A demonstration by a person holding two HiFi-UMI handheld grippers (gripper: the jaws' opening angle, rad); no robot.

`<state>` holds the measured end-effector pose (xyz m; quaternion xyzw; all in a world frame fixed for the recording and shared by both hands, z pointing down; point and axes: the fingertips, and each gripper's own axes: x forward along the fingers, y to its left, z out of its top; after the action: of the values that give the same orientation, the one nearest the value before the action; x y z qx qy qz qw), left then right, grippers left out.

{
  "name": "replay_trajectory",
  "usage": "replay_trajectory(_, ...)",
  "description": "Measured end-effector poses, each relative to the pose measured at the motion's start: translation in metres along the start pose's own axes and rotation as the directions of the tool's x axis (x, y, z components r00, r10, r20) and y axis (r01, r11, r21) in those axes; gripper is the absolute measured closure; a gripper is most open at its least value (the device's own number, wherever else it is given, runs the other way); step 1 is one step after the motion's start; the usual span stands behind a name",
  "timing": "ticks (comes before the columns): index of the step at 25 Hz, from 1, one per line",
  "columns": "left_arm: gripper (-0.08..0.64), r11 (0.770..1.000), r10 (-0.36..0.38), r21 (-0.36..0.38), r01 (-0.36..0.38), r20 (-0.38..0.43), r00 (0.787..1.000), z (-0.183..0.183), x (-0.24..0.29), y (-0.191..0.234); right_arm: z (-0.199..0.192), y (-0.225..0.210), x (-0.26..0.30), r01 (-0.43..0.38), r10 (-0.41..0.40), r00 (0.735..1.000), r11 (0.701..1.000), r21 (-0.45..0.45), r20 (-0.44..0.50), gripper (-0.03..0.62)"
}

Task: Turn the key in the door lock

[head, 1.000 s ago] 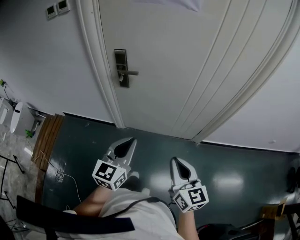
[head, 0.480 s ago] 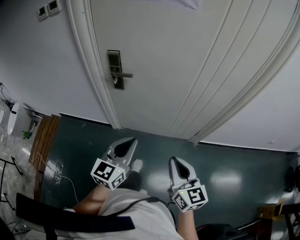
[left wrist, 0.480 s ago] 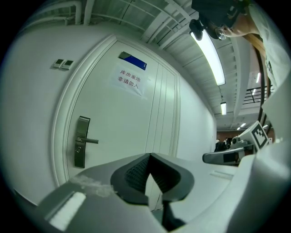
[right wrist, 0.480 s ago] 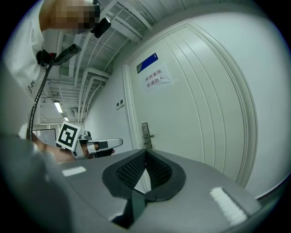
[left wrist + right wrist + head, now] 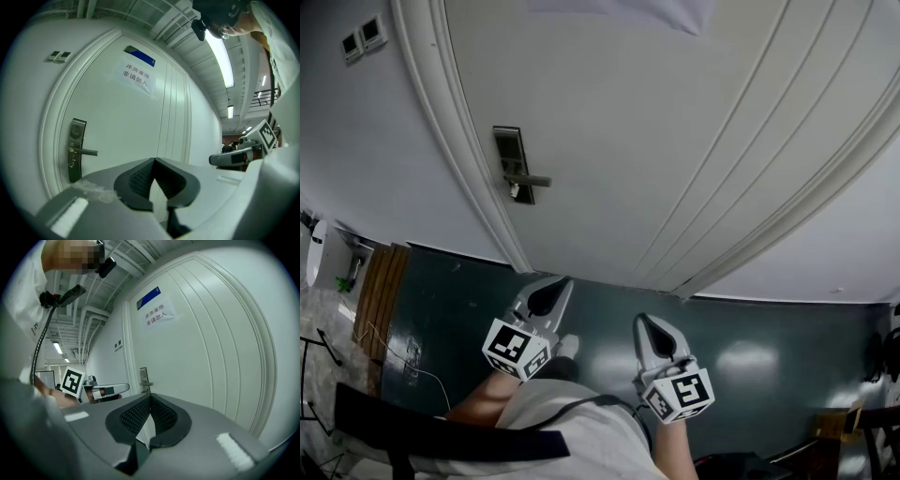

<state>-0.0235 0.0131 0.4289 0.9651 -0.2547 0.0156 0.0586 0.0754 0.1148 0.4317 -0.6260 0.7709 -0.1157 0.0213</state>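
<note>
A pale door (image 5: 675,141) carries a metal lock plate (image 5: 512,164) with a lever handle (image 5: 532,180). A small key (image 5: 515,191) hangs just under the handle. My left gripper (image 5: 555,287) and right gripper (image 5: 644,324) are held side by side over the dark floor, well short of the door. Both are shut, with nothing between the pads. In the left gripper view the lock plate (image 5: 76,150) stands far off to the left of the jaws' tips, and the left gripper (image 5: 153,162) points at the door panel. In the right gripper view the lock plate (image 5: 145,379) shows small above the right gripper (image 5: 150,397).
A paper notice (image 5: 136,75) is stuck high on the door. Two wall switches (image 5: 358,37) sit left of the door frame (image 5: 455,150). A wooden board (image 5: 375,291) and a cable (image 5: 422,361) lie on the dark green floor (image 5: 769,337) at the left.
In the head view the door has grown and the lock plate has slid down and left. Both grippers, still shut, have come closer to the door.
</note>
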Motion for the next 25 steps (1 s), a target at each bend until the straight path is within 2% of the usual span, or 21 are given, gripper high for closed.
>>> replay_trajectory(4,0.555,1.0,-0.009,0.023,0.01,-0.007,1.0,0.01,0.028,0.031,0.011,-0.013,0.035,0.004,-0.004,1.0,1.0,0.0,-0.002,0.583)
replay_trajectory(9,0.555,0.999,0.014,0.046,-0.013,-0.009,1.0,0.016,0.054,0.076,0.02,-0.023,0.083,-0.005,0.005,1.0,1.0,-0.011,-0.014,0.583)
replay_trajectory(15,0.555,1.0,0.013,-0.007,-0.014,-0.06,0.998,0.002,0.076,0.128,0.03,-0.029,0.14,-0.027,0.026,1.0,0.999,-0.037,-0.017,0.583)
replay_trajectory(25,0.555,0.999,0.035,0.004,-0.035,-0.098,0.995,-0.014,0.096,0.176,0.029,-0.031,0.196,-0.056,0.055,0.998,0.998,-0.027,-0.036,0.583)
